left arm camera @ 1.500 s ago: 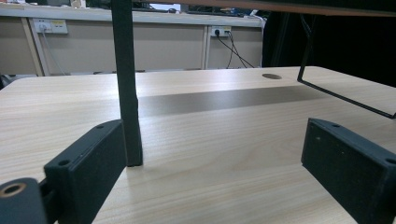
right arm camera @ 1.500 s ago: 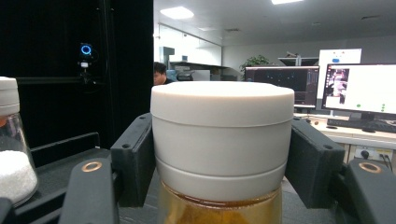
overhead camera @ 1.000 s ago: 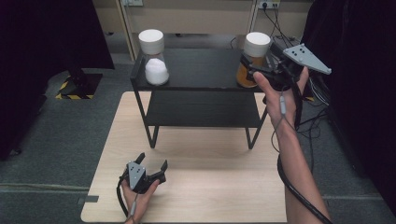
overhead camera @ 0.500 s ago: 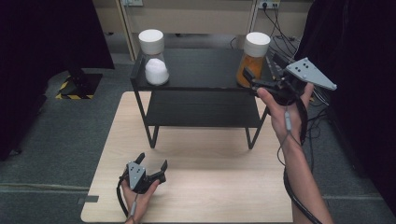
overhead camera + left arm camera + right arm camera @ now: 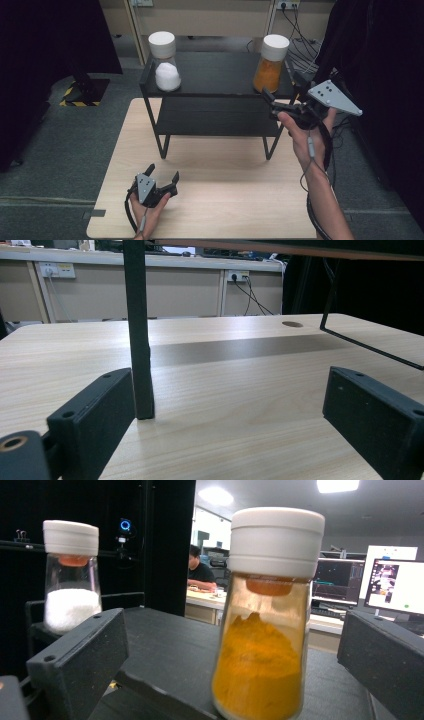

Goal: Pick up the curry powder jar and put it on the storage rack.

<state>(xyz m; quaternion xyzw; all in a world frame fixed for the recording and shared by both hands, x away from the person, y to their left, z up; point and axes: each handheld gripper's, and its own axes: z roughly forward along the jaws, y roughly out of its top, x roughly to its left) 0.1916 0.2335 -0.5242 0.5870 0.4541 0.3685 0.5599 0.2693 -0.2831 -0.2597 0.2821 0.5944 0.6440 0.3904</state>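
A black two-tier shelf (image 5: pixel 215 75) stands on the wooden table (image 5: pixel 225 200). On its top tier a white-lidded jar of orange powder (image 5: pixel 270 65) stands upright at the right, and a like jar of white powder (image 5: pixel 165 62) at the left. My right gripper (image 5: pixel 270 102) hangs open just off the shelf's front right edge, a little short of the orange jar (image 5: pixel 265 645), which stands ahead of its spread jaws. The white jar (image 5: pixel 70 580) is farther off. My left gripper (image 5: pixel 162 172) rests open on the table's front left, holding nothing, facing a shelf leg (image 5: pixel 137 340).
The shelf's lower tier (image 5: pixel 215 117) is bare. Black curtains hang at both sides, with cables and wall sockets (image 5: pixel 287 7) behind the table. A yellow-black striped base (image 5: pixel 82 92) lies on the floor at left. Monitors (image 5: pixel 395 585) and a seated person (image 5: pixel 200 567) are far behind.
My right gripper has drawn back from the orange jar, toward the person and lower; the jar stays on the shelf. The left gripper has not moved.
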